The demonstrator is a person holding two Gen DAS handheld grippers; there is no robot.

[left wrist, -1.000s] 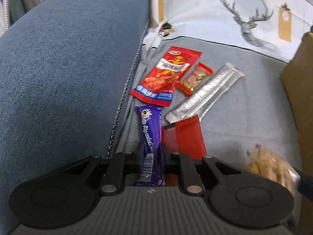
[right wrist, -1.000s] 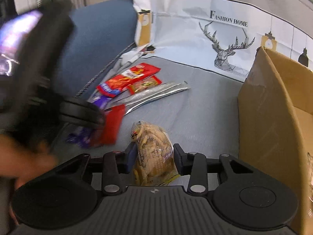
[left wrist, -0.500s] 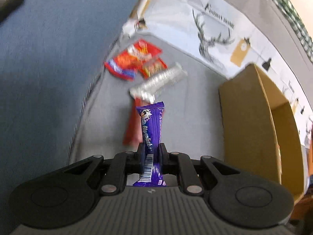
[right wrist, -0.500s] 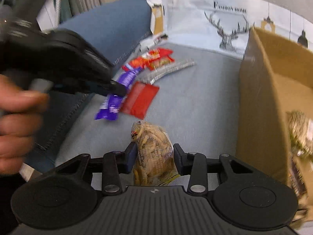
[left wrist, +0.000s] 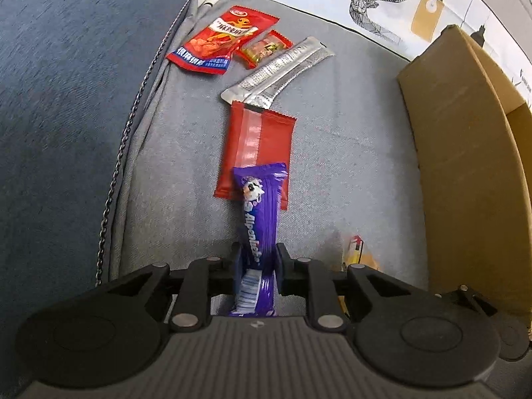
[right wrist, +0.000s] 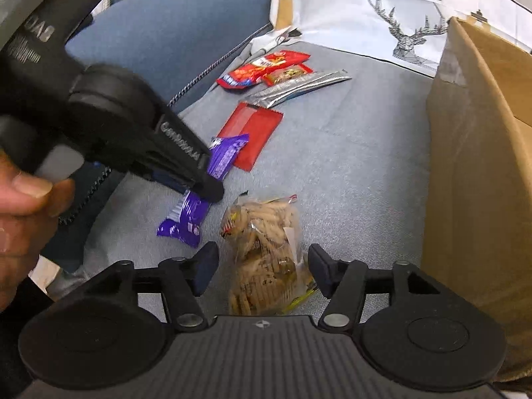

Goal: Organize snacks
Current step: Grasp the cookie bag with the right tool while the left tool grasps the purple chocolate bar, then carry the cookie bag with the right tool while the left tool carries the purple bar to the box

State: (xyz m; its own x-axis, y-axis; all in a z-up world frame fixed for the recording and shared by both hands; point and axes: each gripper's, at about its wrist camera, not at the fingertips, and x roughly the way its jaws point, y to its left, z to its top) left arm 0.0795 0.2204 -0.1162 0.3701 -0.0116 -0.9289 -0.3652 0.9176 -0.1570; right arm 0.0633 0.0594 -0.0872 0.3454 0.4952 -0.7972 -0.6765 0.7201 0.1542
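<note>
My left gripper (left wrist: 258, 259) is shut on a purple candy bar (left wrist: 259, 219), and its jaws are starting to open. The bar sticks out over a flat red packet (left wrist: 256, 153) on the grey cushion. In the right wrist view the left gripper (right wrist: 206, 189) holds the purple bar (right wrist: 188, 221) just above the cushion. My right gripper (right wrist: 262, 266) is opening. A clear bag of biscuits (right wrist: 266, 239) lies between its fingers, with gaps on both sides. A cardboard box (right wrist: 482, 166) stands to the right.
Farther back lie a red snack packet (left wrist: 222, 40), a small candy packet (left wrist: 266, 46) and two silver sachets (left wrist: 279, 66). A blue sofa arm (left wrist: 66, 99) rises on the left. A deer-print cloth (left wrist: 365, 0) hangs behind. A person's hand (right wrist: 20, 206) grips the left tool.
The left gripper carried the purple bar up and forward, then tilted down over the red packet. The right jaws spread off the biscuit bag, which now rests on the cushion.
</note>
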